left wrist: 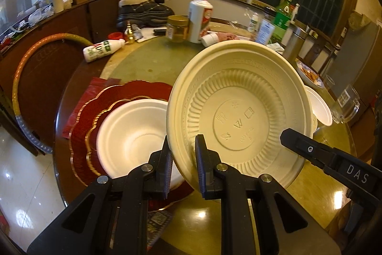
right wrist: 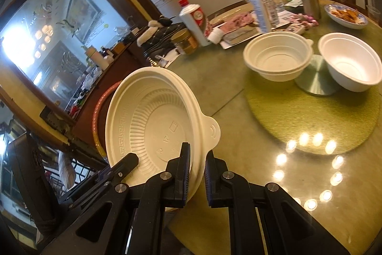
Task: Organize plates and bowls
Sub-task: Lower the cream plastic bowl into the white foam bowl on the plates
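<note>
The cream bowl is off the worktop, tilted steeply so its ribbed inside faces both cameras. The left hand-held gripper is clamped on the bowl's rim at its lower left edge, one finger inside the wall and one outside. The right hand-held gripper is clamped on the opposite part of the rim, just below the small tab; its finger also shows at the right of the left wrist view. Both pinch only the thin lip, so the bowl is carried between two narrow grips.

The likely target is the white bowl sitting on the red scalloped plate, just beside and below the held bowl. To do this well, the two hands should travel together at the same pace, since any twist between them could flex the light rim or pull it from one grip. Level the bowl before lowering, centre it over the white bowl, and let it settle into the nest before loosening either grip. Release both sides together so it does not tip.

Two more bowls, a cream one and a white one, wait farther off on the green turntable.
</note>
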The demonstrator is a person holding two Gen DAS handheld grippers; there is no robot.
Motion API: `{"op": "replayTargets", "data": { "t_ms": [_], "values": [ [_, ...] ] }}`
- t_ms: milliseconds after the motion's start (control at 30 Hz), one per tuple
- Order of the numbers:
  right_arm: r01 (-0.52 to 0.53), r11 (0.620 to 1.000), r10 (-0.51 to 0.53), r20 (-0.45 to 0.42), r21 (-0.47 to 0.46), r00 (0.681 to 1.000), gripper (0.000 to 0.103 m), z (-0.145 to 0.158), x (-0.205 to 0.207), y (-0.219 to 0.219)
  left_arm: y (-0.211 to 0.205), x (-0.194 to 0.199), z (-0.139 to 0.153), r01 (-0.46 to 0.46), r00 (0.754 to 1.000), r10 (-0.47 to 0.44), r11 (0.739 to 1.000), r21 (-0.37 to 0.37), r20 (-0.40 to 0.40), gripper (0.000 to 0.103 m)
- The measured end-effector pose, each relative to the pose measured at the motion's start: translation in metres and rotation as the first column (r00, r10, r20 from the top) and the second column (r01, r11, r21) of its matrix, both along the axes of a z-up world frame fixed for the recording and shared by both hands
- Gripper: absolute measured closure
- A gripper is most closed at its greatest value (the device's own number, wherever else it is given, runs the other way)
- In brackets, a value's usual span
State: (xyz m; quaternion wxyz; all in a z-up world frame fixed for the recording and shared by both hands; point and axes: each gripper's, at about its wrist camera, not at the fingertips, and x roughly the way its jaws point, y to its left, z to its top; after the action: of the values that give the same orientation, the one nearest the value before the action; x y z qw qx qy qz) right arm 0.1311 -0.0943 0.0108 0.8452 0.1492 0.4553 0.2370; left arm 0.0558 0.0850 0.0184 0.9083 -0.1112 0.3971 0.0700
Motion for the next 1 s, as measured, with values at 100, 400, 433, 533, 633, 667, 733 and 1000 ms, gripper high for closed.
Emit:
{"op": "replayTargets", "data": {
  "t_ms": [100, 400, 433, 533, 633, 667, 733, 1000],
  "values": [
    [-0.021, 1.0, 0.021, 0.0, -0.003, 1.0, 0.092, 0.0, 0.0, 0.013, 0.01, -0.003, -0.001, -0.021, 1.0, 0.021, 1.0, -0.002, 0.0, 0.087],
    [-0.083, 0.996, 0.083, -0.01, -0.01, 0.996, 0.092, -0.002, 0.0, 0.048, 0.04, -0.01, -0.006, -0.08, 0.997, 0.08, 0.997, -0.009, -0.004, 0.087],
    [-0.09, 0.996, 0.089, -0.012, -0.012, 0.996, 0.092, -0.003, 0.0, 0.051, 0.042, -0.011, -0.006, -0.085, 0.996, 0.085, 0.996, -0.01, -0.006, 0.087],
    [-0.107, 0.994, 0.107, -0.016, -0.018, 0.994, 0.092, -0.004, 0.0, 0.061, 0.051, -0.012, -0.008, -0.099, 0.995, 0.098, 0.995, -0.012, -0.01, 0.087],
    [-0.124, 0.992, 0.123, -0.023, -0.028, 0.992, 0.092, -0.004, 0.0, 0.07, 0.059, -0.014, -0.01, -0.106, 0.994, 0.106, 0.994, -0.016, -0.016, 0.087],
    [-0.13, 0.991, 0.13, -0.027, -0.031, 0.991, 0.092, -0.005, 0.0, 0.074, 0.061, -0.015, -0.011, -0.11, 0.994, 0.11, 0.994, -0.018, -0.018, 0.087],
    [-0.14, 0.989, 0.139, -0.028, -0.04, 0.99, 0.092, -0.005, 0.002, 0.08, 0.066, -0.015, -0.012, -0.118, 0.993, 0.118, 0.993, -0.021, -0.023, 0.087],
    [-0.171, 0.983, 0.167, -0.054, -0.063, 0.984, 0.092, -0.013, 0.008, 0.103, 0.082, -0.011, -0.018, -0.139, 0.989, 0.138, 0.99, -0.029, -0.053, 0.088]
  ]
}}
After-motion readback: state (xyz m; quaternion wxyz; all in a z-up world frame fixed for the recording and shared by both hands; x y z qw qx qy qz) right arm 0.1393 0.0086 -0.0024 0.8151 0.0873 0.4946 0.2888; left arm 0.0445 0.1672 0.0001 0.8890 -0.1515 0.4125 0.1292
